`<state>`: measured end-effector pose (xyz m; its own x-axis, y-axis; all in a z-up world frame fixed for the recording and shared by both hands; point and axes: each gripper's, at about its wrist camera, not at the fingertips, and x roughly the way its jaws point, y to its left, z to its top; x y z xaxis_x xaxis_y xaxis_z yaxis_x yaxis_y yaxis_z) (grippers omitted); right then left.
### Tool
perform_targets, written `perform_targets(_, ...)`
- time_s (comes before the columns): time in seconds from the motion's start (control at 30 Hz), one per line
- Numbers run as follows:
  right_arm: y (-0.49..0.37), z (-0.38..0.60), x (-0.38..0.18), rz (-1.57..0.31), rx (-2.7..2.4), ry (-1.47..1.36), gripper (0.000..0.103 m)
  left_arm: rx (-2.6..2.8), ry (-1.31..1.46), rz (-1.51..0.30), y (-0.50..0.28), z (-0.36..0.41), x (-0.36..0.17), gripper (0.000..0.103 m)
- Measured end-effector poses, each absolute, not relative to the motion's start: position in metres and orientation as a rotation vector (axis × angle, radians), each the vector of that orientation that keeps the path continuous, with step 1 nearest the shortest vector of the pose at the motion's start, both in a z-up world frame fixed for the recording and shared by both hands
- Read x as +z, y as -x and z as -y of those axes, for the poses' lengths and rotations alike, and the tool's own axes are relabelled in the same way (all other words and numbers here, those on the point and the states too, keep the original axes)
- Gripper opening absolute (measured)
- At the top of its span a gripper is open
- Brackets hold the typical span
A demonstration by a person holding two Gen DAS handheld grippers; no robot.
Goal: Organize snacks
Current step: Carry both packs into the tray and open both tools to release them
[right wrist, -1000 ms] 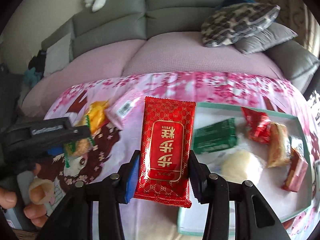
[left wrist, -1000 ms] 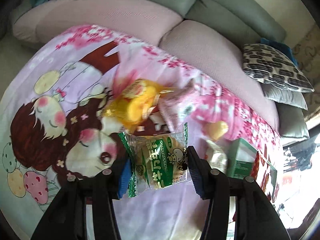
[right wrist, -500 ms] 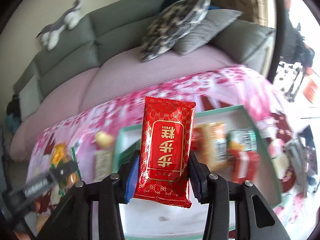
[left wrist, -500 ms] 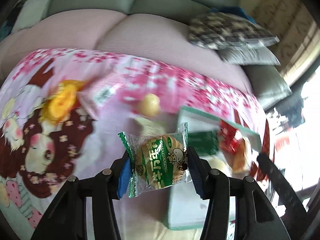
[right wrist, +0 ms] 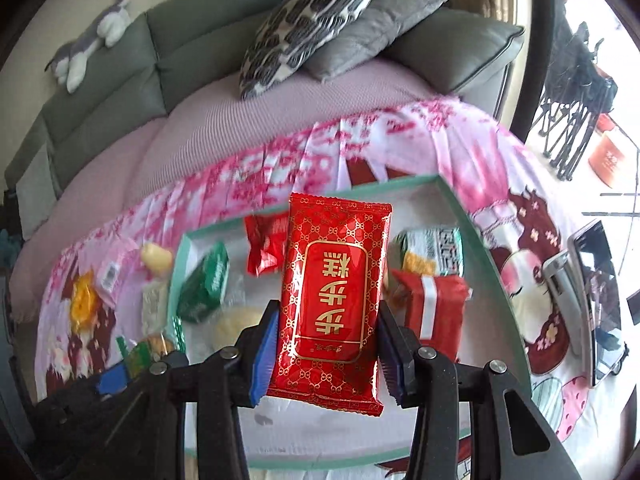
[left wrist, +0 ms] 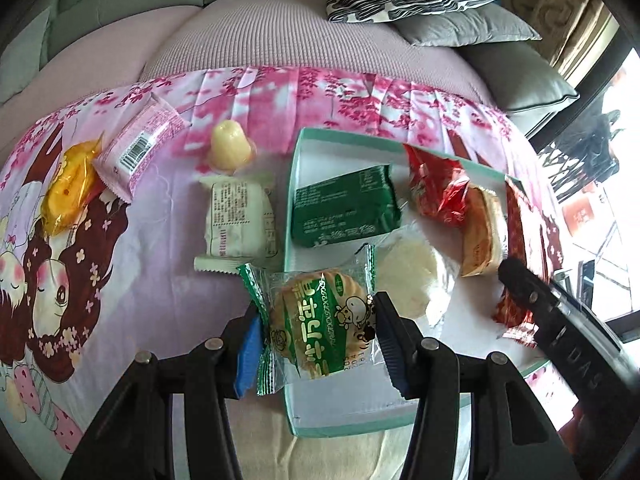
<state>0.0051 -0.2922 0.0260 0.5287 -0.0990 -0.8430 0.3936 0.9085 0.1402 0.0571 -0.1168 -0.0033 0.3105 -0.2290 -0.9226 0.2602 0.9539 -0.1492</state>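
Observation:
My left gripper point(left wrist: 320, 342) is shut on a green-wrapped round biscuit pack point(left wrist: 320, 328), held over the near left edge of a white tray with a teal rim point(left wrist: 290, 208). My right gripper point(right wrist: 326, 346) is shut on a red pack with gold characters point(right wrist: 332, 300), held above the tray's point(right wrist: 472, 232) middle. In the tray lie a green pack point(left wrist: 346, 206), a red pack point(left wrist: 436, 192), an orange pastry point(left wrist: 480, 236) and a white round cake point(left wrist: 408, 276). On the cloth to the left lie a white pack point(left wrist: 240, 220), a jelly cup point(left wrist: 230, 146), a pink pack point(left wrist: 140, 148) and a yellow pack point(left wrist: 68, 188).
The tray sits on a pink cartoon-print cloth point(left wrist: 120, 280) over a low table in front of a grey sofa point(right wrist: 120, 60) with patterned cushions point(right wrist: 308, 20). A phone-like device point(right wrist: 596, 304) lies on the cloth right of the tray. The right gripper's body point(left wrist: 560, 332) crosses the tray's right side.
Both grippers have swung to the right from over the cloth to above the tray, each still carrying its pack. Both views have rolled.

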Motion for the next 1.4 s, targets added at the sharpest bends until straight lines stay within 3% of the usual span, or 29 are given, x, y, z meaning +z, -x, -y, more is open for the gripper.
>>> perform_targets(0.5,-0.007,0.286,0.001,-1.074,-0.27,-0.322,0.05,-0.311,-0.073,-1.255,-0.054,0.121,-0.014,0.054)
perform_targets(0.57,-0.008,0.286,0.002,-1.073,-0.265,-0.321,0.05,-0.308,-0.067,-1.265,-0.055,0.12,-0.015,0.059)
perform_targets(0.67,-0.009,0.289,0.001,-1.067,-0.261,-0.341,0.059,-0.318,-0.058,-1.269,-0.054,0.12,-0.014,0.067)
perform_targets(0.9,-0.007,0.294,0.004,-1.049,-0.268,-0.365,0.069,-0.339,-0.02,-1.267,-0.054,0.118,-0.008,0.073)
perform_targets(1.03,-0.005,0.298,0.008,-1.023,-0.271,-0.379,0.077,-0.327,0.011,-1.247,-0.057,0.11,-0.002,0.084)
perform_targets(1.17,-0.005,0.297,0.011,-1.004,-0.259,-0.38,0.087,-0.306,0.053,-1.222,-0.061,0.099,0.005,0.086)
perform_targets(1.4,-0.006,0.293,0.012,-0.995,-0.246,-0.37,0.091,-0.187,0.124,-1.176,-0.074,0.064,0.014,0.093)
